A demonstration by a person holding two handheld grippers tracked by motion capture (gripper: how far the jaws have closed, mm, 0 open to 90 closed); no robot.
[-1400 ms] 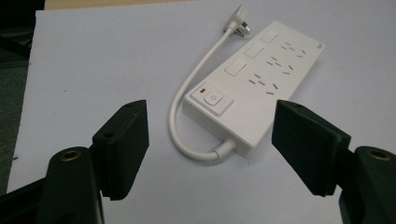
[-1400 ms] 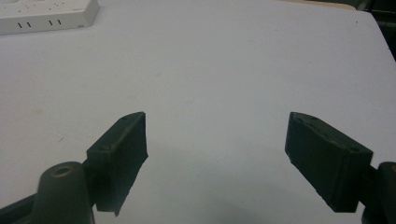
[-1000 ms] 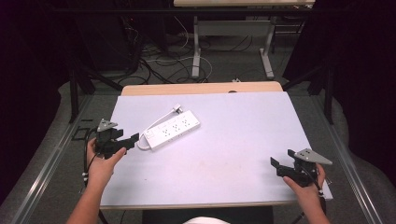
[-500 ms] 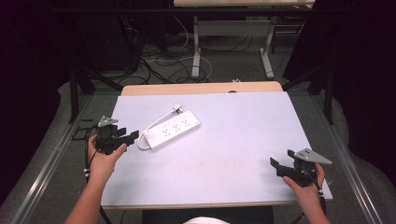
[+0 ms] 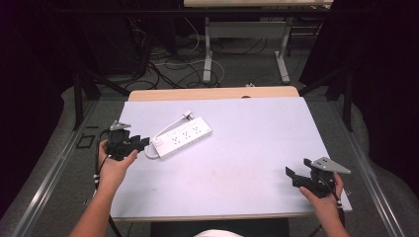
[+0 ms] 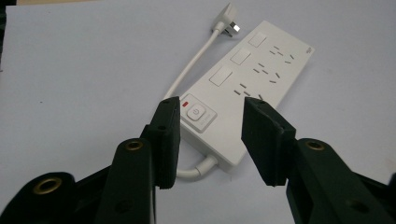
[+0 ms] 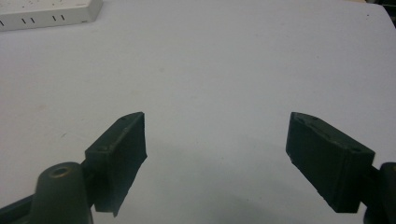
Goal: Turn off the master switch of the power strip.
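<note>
**Left gripper lines up on a white power strip's switch end**

A person's left gripper [image 6: 210, 140] hovers with its jaws apart just short of the near end of a white power strip [image 6: 254, 88], where the power button [image 6: 198, 114] and a small red indicator sit between and just beyond the jaw tips. The strip lies flat on the pale table [image 5: 247, 163], running away from the tool; its short white cord [image 6: 189, 77] loops out from under the near end, passes along the left jaw's side and ends in a plug [image 6: 227, 23] resting at the far end of the strip. Seen from above, the left gripper [image 5: 141, 143] is at the table's left edge, its tips close to the strip [image 5: 182, 139] but apparently not touching it. The right gripper [image 7: 215, 149] waits well apart at the opposite near corner, jaws wide over bare tabletop, nothing between them.

The likely risks lie in the closing move. The jaws look barely wider than the strip, so an off-centre approach could push it across the smooth surface rather than clasp it. A jaw landing on top might press the button, and the loop of cord at the near end could be pinched in place of the body.
</note>
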